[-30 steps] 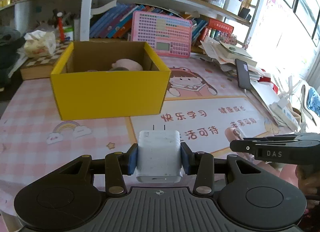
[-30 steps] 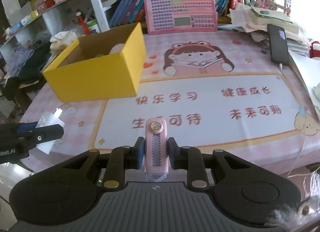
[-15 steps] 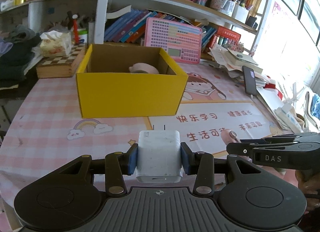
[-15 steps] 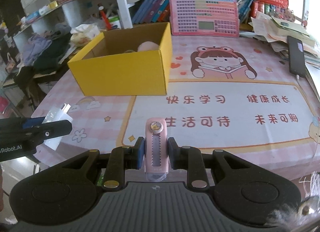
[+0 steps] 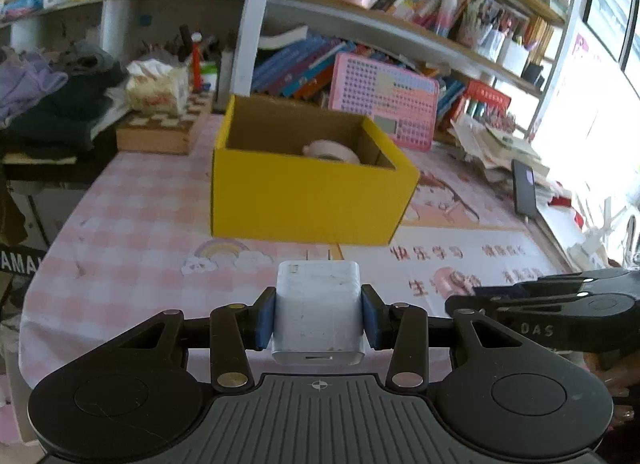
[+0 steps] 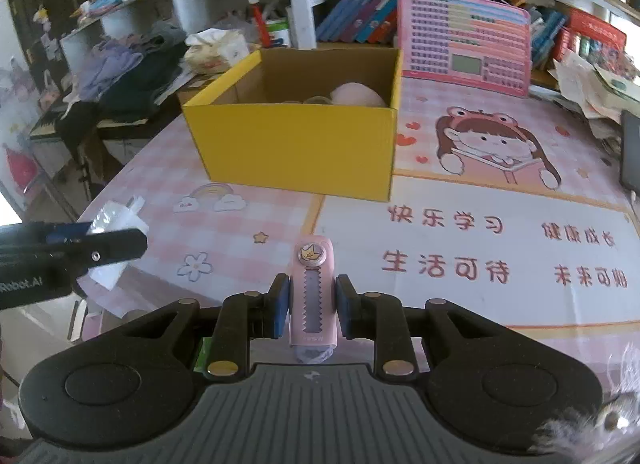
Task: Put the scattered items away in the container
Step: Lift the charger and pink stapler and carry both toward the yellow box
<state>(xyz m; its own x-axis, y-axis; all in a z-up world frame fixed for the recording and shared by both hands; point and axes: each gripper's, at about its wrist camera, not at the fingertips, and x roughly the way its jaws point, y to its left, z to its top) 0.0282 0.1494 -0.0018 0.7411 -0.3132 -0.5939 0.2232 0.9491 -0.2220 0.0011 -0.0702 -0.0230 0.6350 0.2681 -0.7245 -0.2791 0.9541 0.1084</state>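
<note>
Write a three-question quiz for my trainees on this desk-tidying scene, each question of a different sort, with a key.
1. True or false: the left gripper is shut on a white cube-shaped plug charger.
2. What does the right gripper hold?
A. a roll of tape
B. a slim pink plastic utility knife
C. a phone
3. Fill in: the open yellow cardboard box stands on the pink ______ table mat.

Key
1. True; both blue pads press its sides.
2. B
3. printed (checks and cartoon pictures).
</note>
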